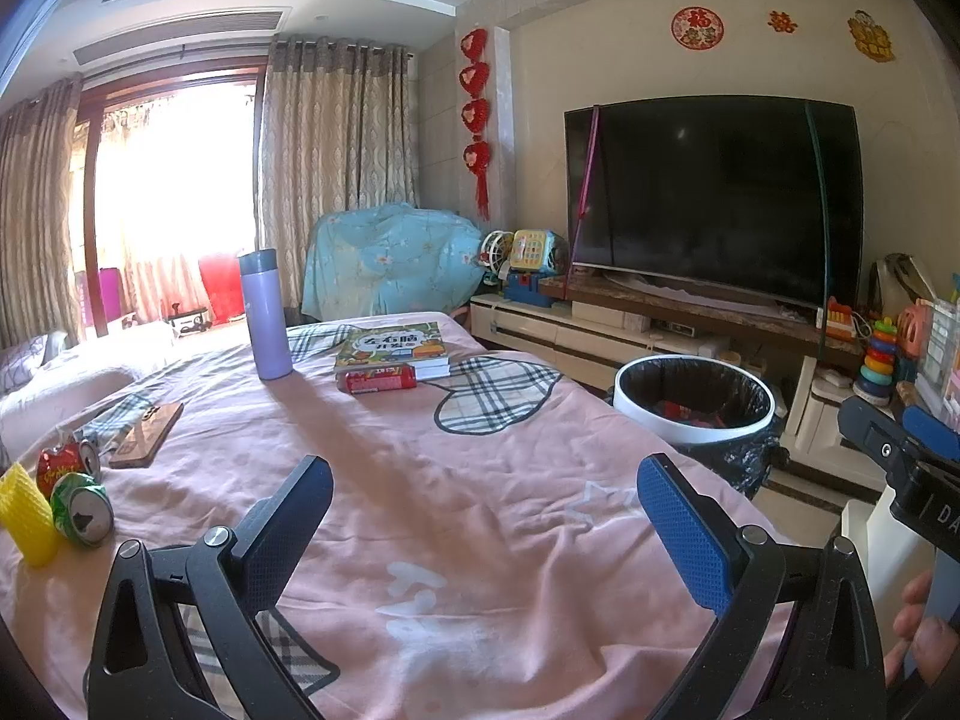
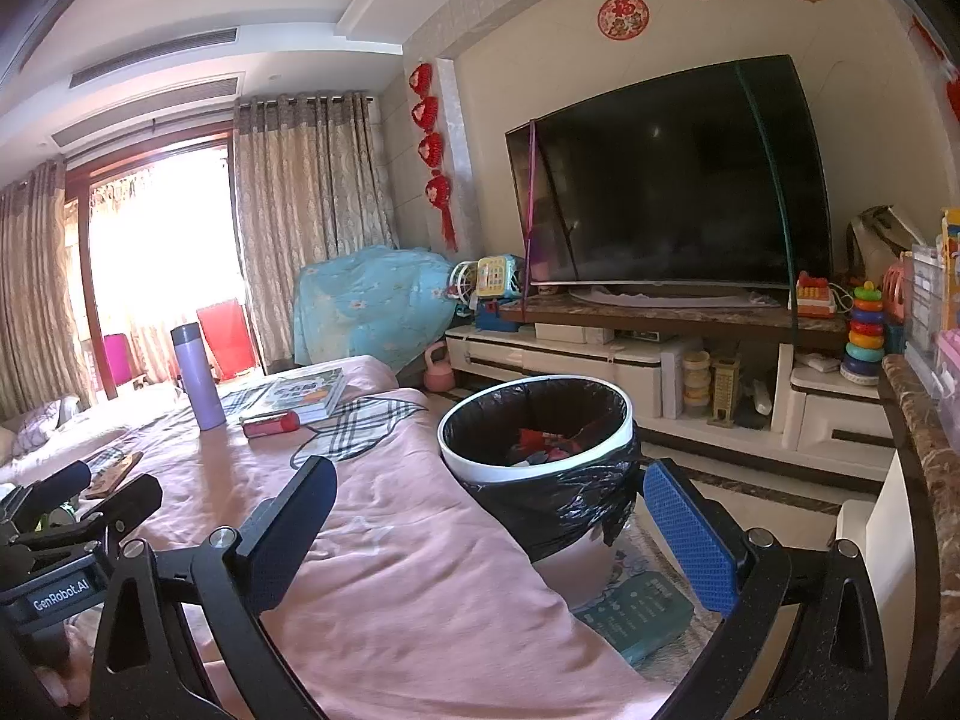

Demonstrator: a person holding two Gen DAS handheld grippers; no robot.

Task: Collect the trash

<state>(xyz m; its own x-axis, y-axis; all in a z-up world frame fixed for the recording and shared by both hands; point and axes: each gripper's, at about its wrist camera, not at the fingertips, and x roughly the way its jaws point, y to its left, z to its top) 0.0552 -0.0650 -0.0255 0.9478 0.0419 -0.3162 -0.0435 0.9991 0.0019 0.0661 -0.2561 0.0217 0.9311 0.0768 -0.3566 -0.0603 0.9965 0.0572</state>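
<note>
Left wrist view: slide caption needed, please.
Open left gripper hovers over pink bedcover; crushed cans left, lined bin right.

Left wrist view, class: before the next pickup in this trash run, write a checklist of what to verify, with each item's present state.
1. Left gripper open and holding nothing: ok.
2. Right gripper open and holding nothing: ok.
3. Trash bin lined, mouth unobstructed, room inside: ok.
4. Trash left on the pink cloth: red can lying by the book; green can, yellow foam net and red wrapper at the left edge: not ok.
5. Purple bottle upright, clear of the red can: ok.
6. Cans drained: cannot tell.
</note>
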